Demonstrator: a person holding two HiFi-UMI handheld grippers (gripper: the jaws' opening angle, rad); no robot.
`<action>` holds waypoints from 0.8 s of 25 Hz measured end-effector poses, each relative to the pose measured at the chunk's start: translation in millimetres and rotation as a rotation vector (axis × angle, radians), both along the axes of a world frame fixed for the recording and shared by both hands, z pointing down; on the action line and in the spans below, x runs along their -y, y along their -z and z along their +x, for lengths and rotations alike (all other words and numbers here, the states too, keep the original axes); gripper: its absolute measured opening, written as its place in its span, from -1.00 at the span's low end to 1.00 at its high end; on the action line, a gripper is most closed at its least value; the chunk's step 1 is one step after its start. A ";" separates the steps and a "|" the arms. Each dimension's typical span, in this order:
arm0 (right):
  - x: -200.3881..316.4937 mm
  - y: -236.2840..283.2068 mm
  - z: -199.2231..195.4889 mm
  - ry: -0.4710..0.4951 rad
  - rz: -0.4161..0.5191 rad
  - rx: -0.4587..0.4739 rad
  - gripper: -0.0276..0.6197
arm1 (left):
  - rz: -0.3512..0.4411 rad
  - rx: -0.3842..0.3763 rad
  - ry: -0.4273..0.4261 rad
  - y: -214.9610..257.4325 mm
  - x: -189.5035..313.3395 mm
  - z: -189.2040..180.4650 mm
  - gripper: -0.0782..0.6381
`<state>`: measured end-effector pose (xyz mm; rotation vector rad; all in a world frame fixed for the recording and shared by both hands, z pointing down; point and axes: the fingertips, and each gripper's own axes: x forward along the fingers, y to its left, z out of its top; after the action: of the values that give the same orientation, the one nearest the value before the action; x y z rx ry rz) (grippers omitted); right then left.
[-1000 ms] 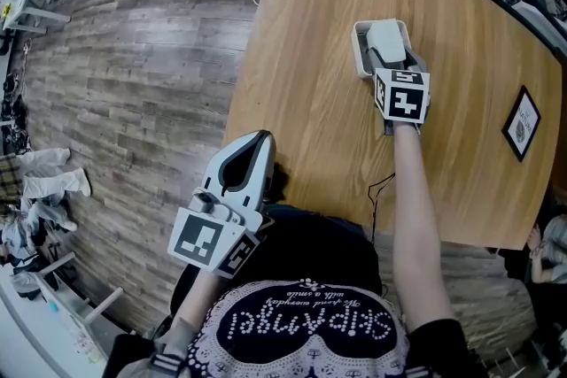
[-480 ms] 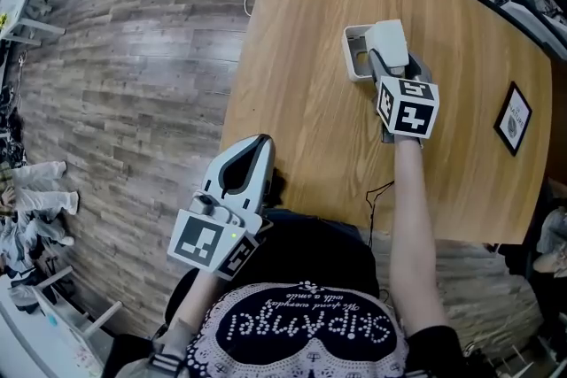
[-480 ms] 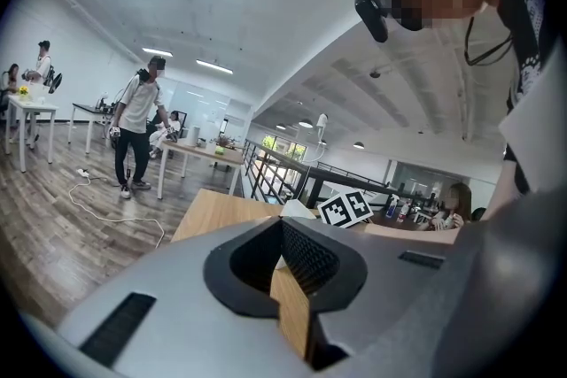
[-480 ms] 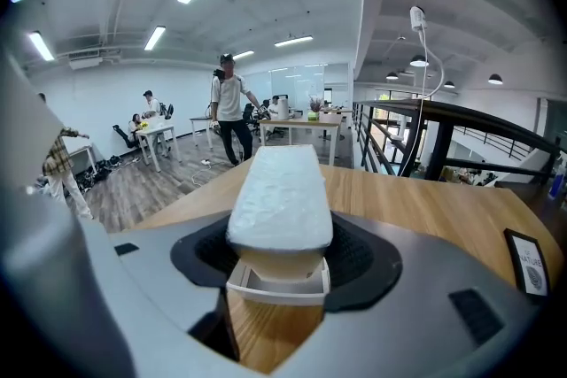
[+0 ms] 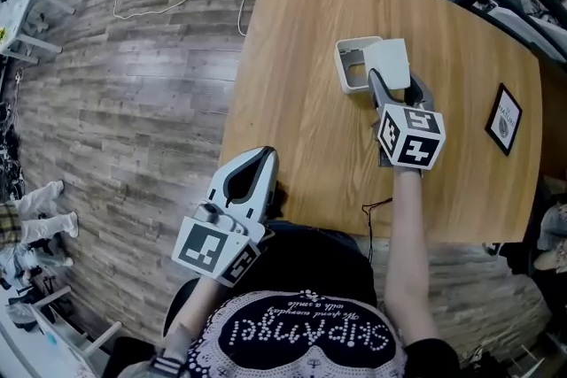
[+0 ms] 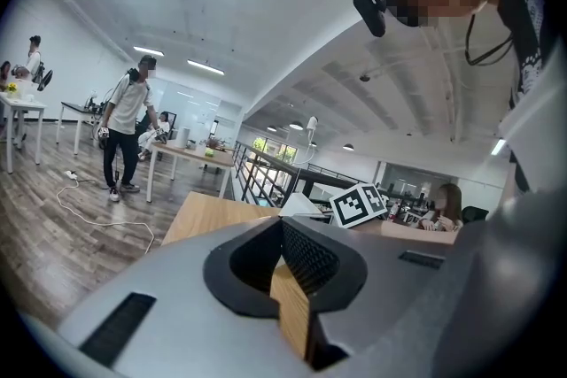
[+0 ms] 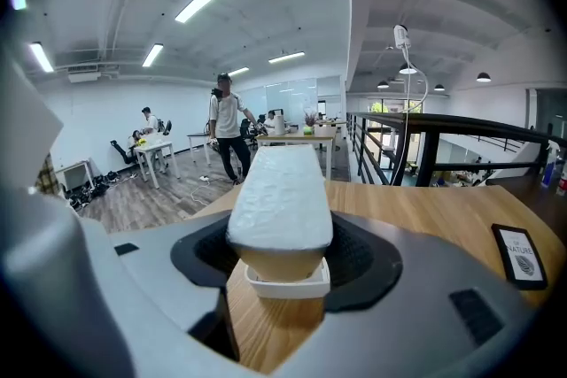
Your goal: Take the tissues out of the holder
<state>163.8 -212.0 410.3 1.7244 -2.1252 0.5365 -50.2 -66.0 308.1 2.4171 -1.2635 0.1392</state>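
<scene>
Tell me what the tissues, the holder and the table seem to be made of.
The tissues: soft white paper, matte, the top finely crinkled.
The holder: likely white plastic, with smooth thin walls and a slight sheen; it could be coated metal.
The table: wood or wood-look laminate, with light grain lines and a satin finish.

L. gripper [image 6: 283, 230]: grey jaws closed, nothing btwn. Light wooden tabletop [image 6: 208, 212] centre-left; standing person [image 6: 128, 133] at left.

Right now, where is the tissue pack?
Head view, right side: the tissue pack is clamped in the right gripper, beside the white holder on the table.
</scene>
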 end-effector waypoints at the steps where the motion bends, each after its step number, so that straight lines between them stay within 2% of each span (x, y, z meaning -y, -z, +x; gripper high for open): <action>1: -2.5 4.7 0.0 -0.002 0.010 0.005 -0.09 | 0.003 -0.002 -0.003 0.1 -0.1 0.4 -0.77; 10: -27.4 42.2 -0.3 -0.039 0.074 0.065 -0.08 | 0.025 -0.017 -0.032 4.5 -4.8 -0.5 -0.77; 20: -58.7 52.0 -2.6 -0.071 0.090 0.060 -0.09 | 0.034 -0.033 -0.073 6.6 -9.2 -0.4 -0.77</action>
<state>161.1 -153.3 358.3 1.8612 -2.1662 0.5267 -50.6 -56.8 301.5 2.4858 -1.1725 0.0988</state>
